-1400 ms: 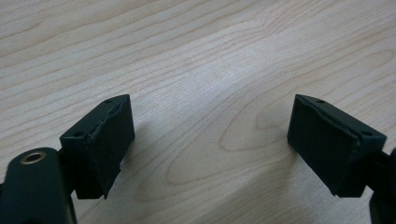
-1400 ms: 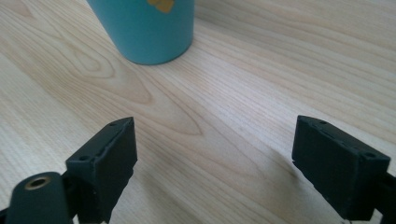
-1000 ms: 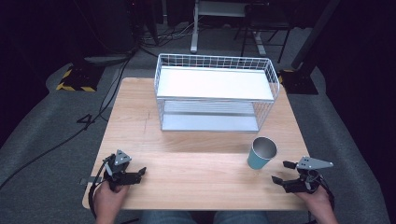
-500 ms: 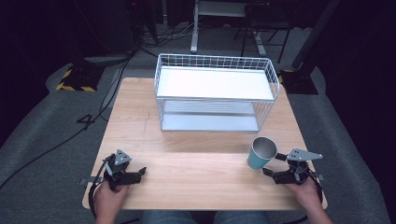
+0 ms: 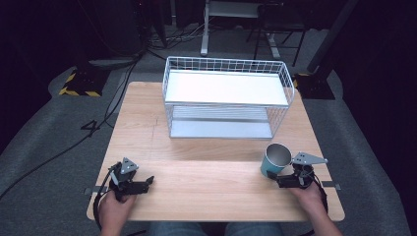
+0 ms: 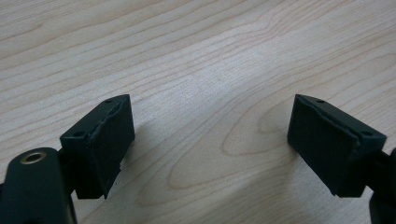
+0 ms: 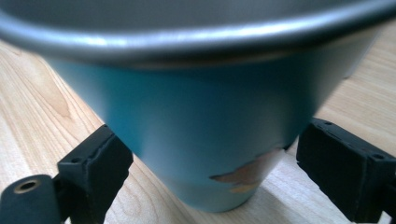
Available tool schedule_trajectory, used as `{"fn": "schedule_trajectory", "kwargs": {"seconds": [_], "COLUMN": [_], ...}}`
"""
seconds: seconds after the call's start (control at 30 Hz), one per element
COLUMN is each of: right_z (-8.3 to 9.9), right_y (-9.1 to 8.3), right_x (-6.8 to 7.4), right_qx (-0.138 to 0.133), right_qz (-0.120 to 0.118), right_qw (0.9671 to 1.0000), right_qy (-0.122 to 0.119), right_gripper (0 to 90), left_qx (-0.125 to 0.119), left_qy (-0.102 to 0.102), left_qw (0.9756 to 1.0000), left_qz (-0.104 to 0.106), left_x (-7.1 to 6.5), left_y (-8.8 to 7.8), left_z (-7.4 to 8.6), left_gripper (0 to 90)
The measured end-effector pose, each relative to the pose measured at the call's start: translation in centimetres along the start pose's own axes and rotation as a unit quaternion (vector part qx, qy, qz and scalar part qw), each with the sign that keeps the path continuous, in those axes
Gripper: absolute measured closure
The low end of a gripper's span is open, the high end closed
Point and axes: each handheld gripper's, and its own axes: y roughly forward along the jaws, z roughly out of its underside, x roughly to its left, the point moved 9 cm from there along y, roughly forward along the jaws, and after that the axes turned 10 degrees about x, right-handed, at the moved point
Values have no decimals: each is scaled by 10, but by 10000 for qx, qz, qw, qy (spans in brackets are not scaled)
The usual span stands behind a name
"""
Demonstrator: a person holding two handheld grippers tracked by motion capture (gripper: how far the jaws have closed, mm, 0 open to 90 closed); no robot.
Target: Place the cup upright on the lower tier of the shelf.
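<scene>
Your right gripper (image 5: pixel 281 181) sits at the near right of the table (image 5: pixel 206 191) in the high view, jaws spread and pointing toward 9 o'clock, and the teal cup (image 5: pixel 274 160) stands upright just beyond the tips, at about 10 o'clock from your hand. Its long axis runs straight up, mouth open to the ceiling. Your left gripper (image 5: pixel 142 184) rests well apart at the near left, jaws parted, gripping nothing, so the right hand is plainly the nearer one. At 12 o'clock from the cup stands the white wire rack (image 5: pixel 226 98), two shelves, both bare, with open wood between it and the cup. Nothing blocks your line.

Over to the left gripper view: both black pads (image 6: pixel 112 140) are wide open over plain wood grain, nothing between them.

Now the right gripper view, and this is the one that matters. The cup fills the frame, its grey rim (image 7: pixel 196 35) looming at the top and the tapering teal wall dropping between your two pads (image 7: pixel 100 161). There's a chipped patch of paint (image 7: pixel 247 172) low on the wall. The narrow base sits between the jaws, a gap showing on each side, so you are around it but not yet clamped. I'd judge a straight squeeze low on the taper is what comes next; watch it doesn't slip upward.
</scene>
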Motion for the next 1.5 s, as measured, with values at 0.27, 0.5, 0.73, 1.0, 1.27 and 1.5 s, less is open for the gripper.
{"fn": "schedule_trajectory", "kwargs": {"seconds": [0.27,0.5,0.73,1.0,1.27,1.5], "right_z": [0,-1,-1,-4,-17,-31], "right_y": [8,11,10,7,2,2], "right_x": [2,3,3,4,6,7], "right_qx": [30,9,24,-74,-101,-111], "right_qz": [50,91,83,18,7,-27], "right_qw": [10000,9999,9999,9999,9998,9998], "right_qy": [-21,-94,-108,-86,-145,-180], "right_gripper": [147,240,245,246,247,246], "left_qx": [1,1,0,1,-1,-1], "left_qy": [1,0,-1,0,-1,-1], "left_qw": [10000,10000,10000,10000,10000,10000], "left_qz": [1,-1,1,1,0,-2], "left_x": [0,0,0,0,0,0], "left_y": [0,0,0,0,0,0], "left_z": [0,0,0,0,0,0], "left_gripper": [154,154,154,154,154,154]}}
